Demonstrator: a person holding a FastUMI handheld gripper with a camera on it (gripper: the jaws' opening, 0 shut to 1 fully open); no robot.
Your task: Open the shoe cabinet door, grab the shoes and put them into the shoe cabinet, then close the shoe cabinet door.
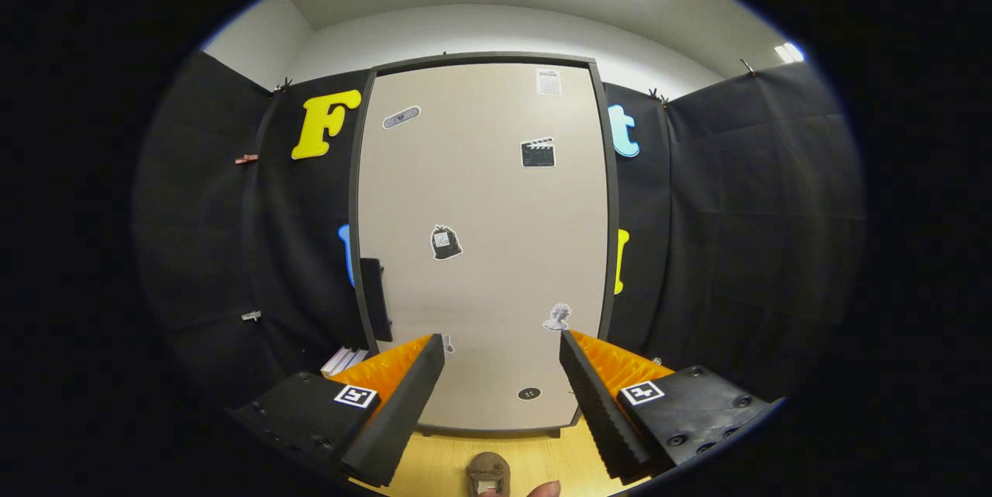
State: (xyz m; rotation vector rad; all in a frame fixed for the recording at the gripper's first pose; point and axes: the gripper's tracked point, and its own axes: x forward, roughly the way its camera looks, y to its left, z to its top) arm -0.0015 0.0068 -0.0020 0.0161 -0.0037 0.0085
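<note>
The shoe cabinet (480, 249) stands straight ahead of my fingers, a tall beige door in a dark frame, shut, with several stickers on it. A black handle (374, 298) sits at the door's left edge, a little above my left finger. My gripper (502, 346) is open, its orange-and-black fingers (403, 396) wide apart with nothing between them. A brown shoe (488, 474) lies on the wooden floor just below and between the fingers, close to the cabinet's foot.
Black cloth walls (736, 233) close in on both sides of the cabinet. A white object (345, 361) lies on the floor left of the cabinet, behind my left finger. A fingertip of a person (544, 489) shows beside the shoe.
</note>
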